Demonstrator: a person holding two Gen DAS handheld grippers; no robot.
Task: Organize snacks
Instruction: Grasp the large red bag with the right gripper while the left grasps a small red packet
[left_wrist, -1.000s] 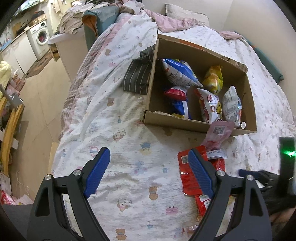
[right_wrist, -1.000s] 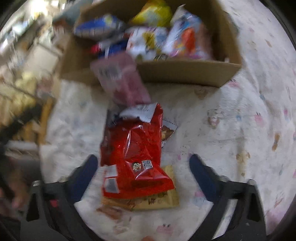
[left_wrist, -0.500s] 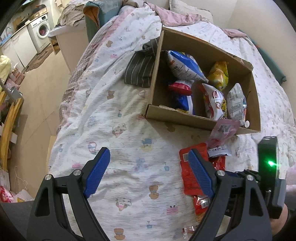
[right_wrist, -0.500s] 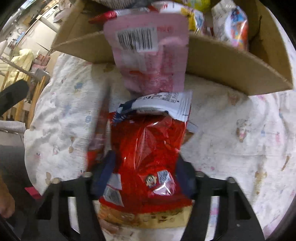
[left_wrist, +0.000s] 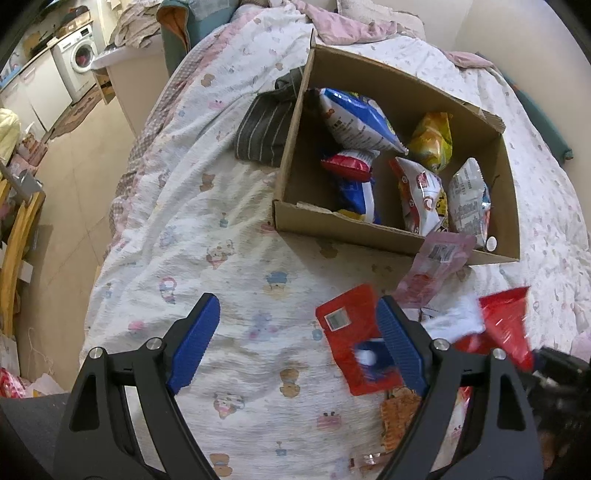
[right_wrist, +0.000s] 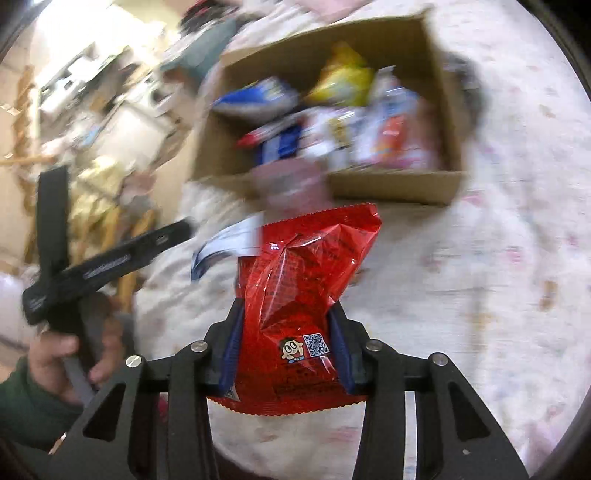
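Observation:
My right gripper (right_wrist: 286, 343) is shut on a red snack bag (right_wrist: 303, 288) and holds it lifted above the bed; the bag also shows blurred at the right of the left wrist view (left_wrist: 502, 328). The cardboard box (left_wrist: 332, 221) holds several snack bags, and shows in the right wrist view (right_wrist: 388, 188) beyond the red bag. My left gripper (left_wrist: 299, 343) is open and empty above the bedsheet. A second red packet (left_wrist: 351, 332), a pink packet (left_wrist: 439, 262) leaning on the box front and an orange packet (left_wrist: 399, 410) lie on the sheet.
A striped grey cloth (left_wrist: 266, 129) lies left of the box. The bed edge drops to the floor (left_wrist: 74, 166) on the left, with a washing machine (left_wrist: 79, 62) beyond. A wall runs behind the bed at the right.
My right gripper closed on the red snack bag and lifted it off the sheet, uncovering the packets beneath. My left gripper drew back slightly and stayed open.

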